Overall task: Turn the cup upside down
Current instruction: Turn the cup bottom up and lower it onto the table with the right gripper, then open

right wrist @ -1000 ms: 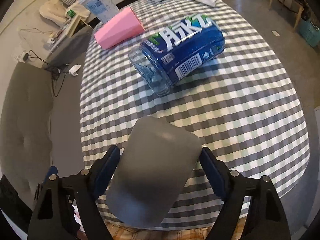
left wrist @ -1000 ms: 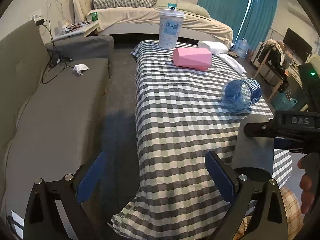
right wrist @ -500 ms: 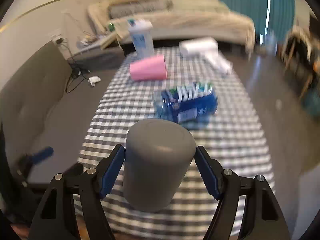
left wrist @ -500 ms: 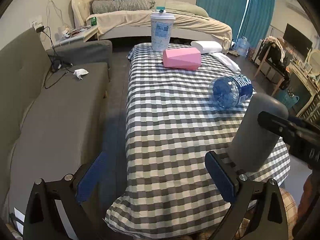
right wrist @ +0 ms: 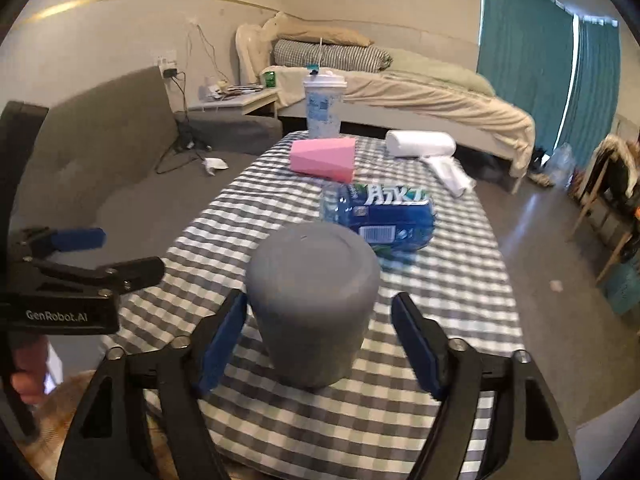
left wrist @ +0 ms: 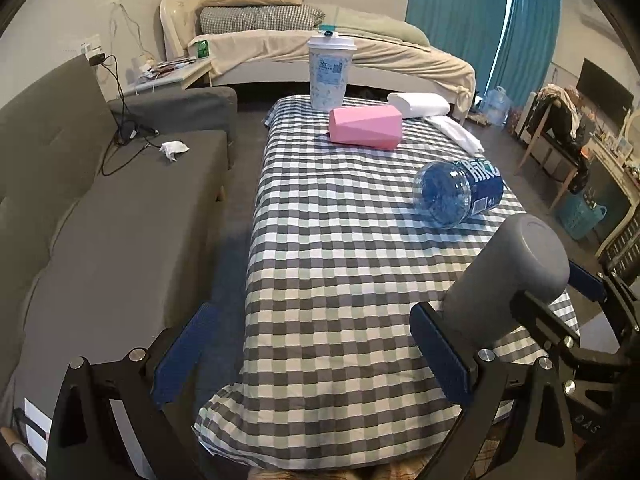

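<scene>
Sofa [left wrist: 100, 220] at far left, clear of the action. Next to it, left gripper [left wrist: 312, 320] hovering off the near left corner of the table [left wrist: 340, 240], jaws spread wide, nothing between them. Along the far edge, left to right: lidded drink cup [left wrist: 329, 76], pink box [left wrist: 366, 130] just in front of it, white roll [left wrist: 418, 104]. Further right, towards the right edge, blue bottle [left wrist: 460, 194] lying on its side.

Close to the near right corner, grey cup [right wrist: 312, 308] standing mouth down on the checked cloth, closed base up. Around it, right gripper [right wrist: 320, 298], jaws spread and pinching nothing: right pad plainly apart from the wall, left pad just beside it, contact impossible to tell. Looks like the flip itself done, with only the backing-out left.

Risk from here, as a judgement: catching the cup's wall with the near pad while pulling back, and so tipping or dragging it towards the near edge, with little table to spare. Also possible: snagging the loose cloth and shifting everything on it, or knocking the cup back into the bottle, free to roll.

Count: one grey cup, one drink cup, one pink box, one roll, one bottle, two grippers.
</scene>
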Tool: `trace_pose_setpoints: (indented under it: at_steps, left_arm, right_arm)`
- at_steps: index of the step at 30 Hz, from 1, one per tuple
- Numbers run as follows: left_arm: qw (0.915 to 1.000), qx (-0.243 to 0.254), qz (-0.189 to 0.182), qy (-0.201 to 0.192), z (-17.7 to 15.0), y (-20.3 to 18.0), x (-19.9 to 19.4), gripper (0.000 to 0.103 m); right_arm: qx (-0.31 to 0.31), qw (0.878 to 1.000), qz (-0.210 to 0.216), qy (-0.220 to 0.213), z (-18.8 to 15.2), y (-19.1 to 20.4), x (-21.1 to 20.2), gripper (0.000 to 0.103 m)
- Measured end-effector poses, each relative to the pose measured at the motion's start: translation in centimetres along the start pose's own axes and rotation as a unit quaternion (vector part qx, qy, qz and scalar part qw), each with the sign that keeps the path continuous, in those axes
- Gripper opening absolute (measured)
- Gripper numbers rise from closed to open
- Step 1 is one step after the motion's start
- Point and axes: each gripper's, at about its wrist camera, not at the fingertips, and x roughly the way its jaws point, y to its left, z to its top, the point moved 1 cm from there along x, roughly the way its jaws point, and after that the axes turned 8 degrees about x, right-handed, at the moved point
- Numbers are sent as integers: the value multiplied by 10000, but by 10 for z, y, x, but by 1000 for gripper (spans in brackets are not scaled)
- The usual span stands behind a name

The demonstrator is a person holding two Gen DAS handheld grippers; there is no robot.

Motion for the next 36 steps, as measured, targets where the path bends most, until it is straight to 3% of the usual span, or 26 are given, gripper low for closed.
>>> trace_pose_setpoints:
  at_steps: [1,10,14,20,27,29,31,36]
  left_arm:
    - [10000,3,23,26,-1,-1,1,101]
    - [9994,-16,215,282,-10,-4,15,101]
    - [9990,-18,281,360,-11,-4,21,101]
    - [9983,-126,328,474,-10,1,29,101]
    - [9989,-102,376,259,-8,-1,18,101]
    - [9992,-90,349,147,-10,-3,12,102]
    - [9992,-113,378,59,-13,-4,6,102]
    - [9987,-379,304,-168,-18,-5,-13,102]
  right_arm:
    - [10,10000,-32,-7,-2,-1,1,85]
    - [347,9986,205,346,-16,-11,35,88]
    - [329,9983,347,321,-18,-11,42,73]
    - [325,9984,420,176,-13,-9,50,73]
    - [227,9983,459,266,-8,-3,58,73]
    - [279,9972,512,465,-10,-4,57,85]
    - [268,9985,295,366,-16,-7,44,90]
    - [379,9992,120,-5,-22,-18,-5,94]
